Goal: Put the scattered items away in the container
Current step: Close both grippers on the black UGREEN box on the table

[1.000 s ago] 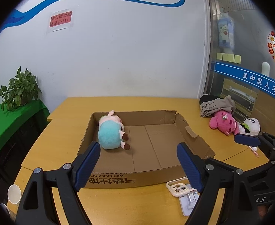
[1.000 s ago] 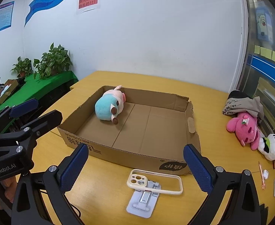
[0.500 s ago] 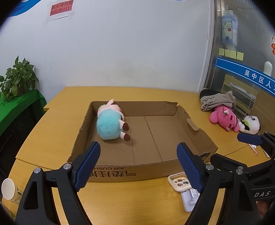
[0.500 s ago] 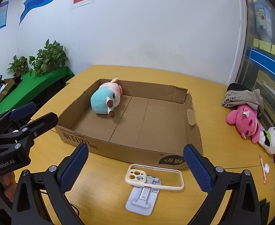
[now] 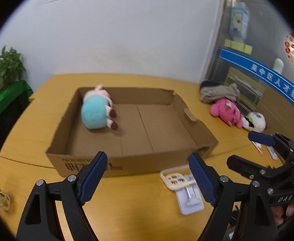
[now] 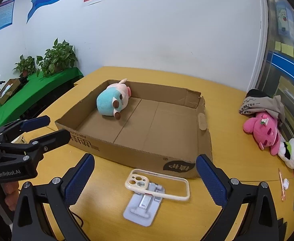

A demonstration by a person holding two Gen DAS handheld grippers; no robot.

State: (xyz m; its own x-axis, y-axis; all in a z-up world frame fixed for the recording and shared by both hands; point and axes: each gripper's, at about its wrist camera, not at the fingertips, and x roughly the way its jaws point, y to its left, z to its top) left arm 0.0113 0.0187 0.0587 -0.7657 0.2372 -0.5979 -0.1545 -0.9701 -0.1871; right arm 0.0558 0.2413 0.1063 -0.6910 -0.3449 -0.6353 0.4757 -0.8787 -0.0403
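- Both views now sit lower; the phone case (image 6: 157, 184) on its stand (image 6: 144, 206) fills lower centre, larger than before.
- The right gripper (image 6: 145, 178) closes in on it, jaws wide open and empty.
- The left gripper (image 5: 148, 177) is open, empty too.
- Only the blue plush (image 6: 112, 103) lies in the box (image 6: 139, 154).

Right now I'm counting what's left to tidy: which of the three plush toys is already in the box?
The blue-and-pink plush, lying in the cardboard box's far left corner. The pink plush and panda plush lie outside on the table.

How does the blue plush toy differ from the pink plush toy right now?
The blue plush toy lies inside the cardboard box, in its far left corner; the pink plush toy lies outside on the table. The blue one lies alone; the pink one touches a panda toy and grey cloth. Both lie on their sides.
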